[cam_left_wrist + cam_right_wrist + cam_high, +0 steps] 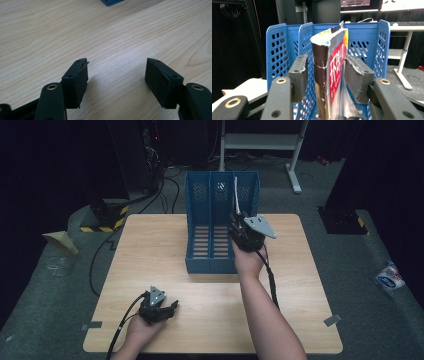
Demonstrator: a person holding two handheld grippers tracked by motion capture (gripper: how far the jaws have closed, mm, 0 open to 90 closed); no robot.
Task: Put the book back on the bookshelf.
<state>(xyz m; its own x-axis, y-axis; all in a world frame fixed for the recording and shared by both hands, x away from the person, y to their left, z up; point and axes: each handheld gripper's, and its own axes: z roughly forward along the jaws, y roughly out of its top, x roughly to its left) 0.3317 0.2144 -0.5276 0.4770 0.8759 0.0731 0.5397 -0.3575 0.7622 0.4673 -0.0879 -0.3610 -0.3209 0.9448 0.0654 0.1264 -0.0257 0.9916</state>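
Nearest the person, the left tongs (165, 312) rest low on the wooden surface (150, 250) close to its front edge, held in the left hand (142, 327). In the left gripper view these tongs (117, 72) stand wide apart with nothing but bare wood grain between the pads, and a blue corner of the file rack (111, 2) shows at the top edge.

Farther in, the right forearm reaches across the surface to the right tongs (239, 222), which sit at the front of the blue file rack (210, 235), at its rightmost compartment. In the right gripper view the right tongs (325, 70) flank a thin magazine (332, 72) that stands upright on its edge inside that compartment; the right pad presses its red-and-silver cover, while the left pad stands just off the dark spine side, so the grip looks loose. The magazine's top edge (236, 195) rises white above the rack's walls in the high view.

Beyond the rack, a pale metal frame (260, 142) stands on the grey floor.
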